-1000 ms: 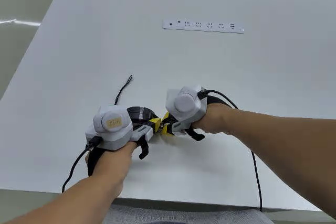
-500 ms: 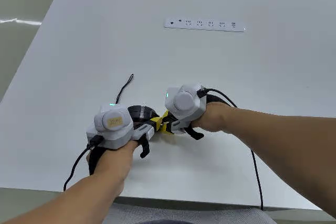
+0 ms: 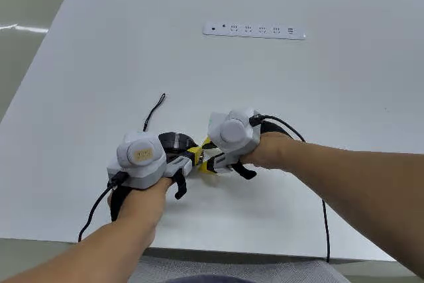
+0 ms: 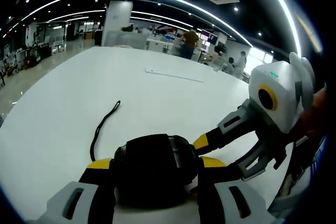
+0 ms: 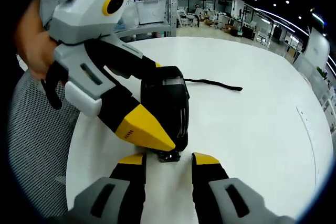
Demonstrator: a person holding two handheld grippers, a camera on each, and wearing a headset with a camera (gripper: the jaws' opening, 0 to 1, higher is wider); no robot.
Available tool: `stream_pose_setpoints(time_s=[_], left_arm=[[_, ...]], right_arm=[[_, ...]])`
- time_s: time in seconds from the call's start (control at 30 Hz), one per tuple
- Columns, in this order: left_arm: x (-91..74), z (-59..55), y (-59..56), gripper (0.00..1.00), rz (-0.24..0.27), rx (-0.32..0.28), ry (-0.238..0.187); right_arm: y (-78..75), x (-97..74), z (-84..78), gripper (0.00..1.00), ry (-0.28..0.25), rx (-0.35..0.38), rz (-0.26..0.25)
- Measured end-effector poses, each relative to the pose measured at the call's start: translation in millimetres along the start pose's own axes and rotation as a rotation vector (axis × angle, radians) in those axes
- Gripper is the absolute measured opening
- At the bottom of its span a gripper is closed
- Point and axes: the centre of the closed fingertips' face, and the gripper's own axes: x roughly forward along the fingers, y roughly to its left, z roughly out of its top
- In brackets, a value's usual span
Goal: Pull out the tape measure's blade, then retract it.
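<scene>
The left gripper (image 4: 156, 163) clamped the black tape measure (image 5: 165, 103), the right gripper (image 5: 168, 159) gaped around its hook (image 5: 169, 156), and the yellow sticker (image 3: 142, 155) was unreadable.

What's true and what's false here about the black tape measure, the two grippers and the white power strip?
The left gripper clamps the black plastic tape measure. True.
The blade is pulled far out across the white table. False: the metal hook sits at the case's mouth.
The right gripper is shut on the black cord strap. False: its jaws stand open either side of the hook, and the strap lies loose.
The white power strip lies far beyond both grippers. True.
</scene>
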Motion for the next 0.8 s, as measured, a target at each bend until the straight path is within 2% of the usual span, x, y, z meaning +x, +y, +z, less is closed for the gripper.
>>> stream_pose_setpoints(time_s=[0.1,0.27,0.33,0.4,0.47,0.57,0.7,0.8], left_arm=[[-0.3,0.3,0.0,0.61,-0.001,-0.001,0.01],[0.7,-4.8,-1.3,0.61,-0.031,0.066,0.064],[-0.5,4.3,-3.6,0.69,-0.057,0.086,0.02],[-4.8,10.2,-3.8,0.76,-0.068,0.106,0.012],[-7.6,16.2,-3.4,0.78,-0.081,0.132,-0.001],[-11.9,18.9,-4.2,0.81,-0.119,0.159,0.005],[-20.3,21.6,-0.3,0.9,-0.137,0.202,-0.003],[-27.5,25.9,4.9,0.95,-0.16,0.192,-0.019]], right_arm=[[-3.9,-7.3,2.5,0.39,-0.011,0.008,-0.021],[-5.9,-17.7,-3.9,0.45,-0.01,0.041,-0.049],[-5.9,-22.8,-7.3,0.47,-0.01,0.053,-0.064],[-6.0,-27.4,-11.0,0.51,-0.012,0.074,-0.076],[-6.7,-32.0,-15.2,0.57,-0.013,0.098,-0.093],[-6.8,-39.8,-21.0,0.64,-0.012,0.129,-0.113],[-7.1,-52.4,-22.2,0.66,-0.03,0.154,-0.144],[-6.3,-61.6,-21.6,0.71,-0.048,0.17,-0.164]])
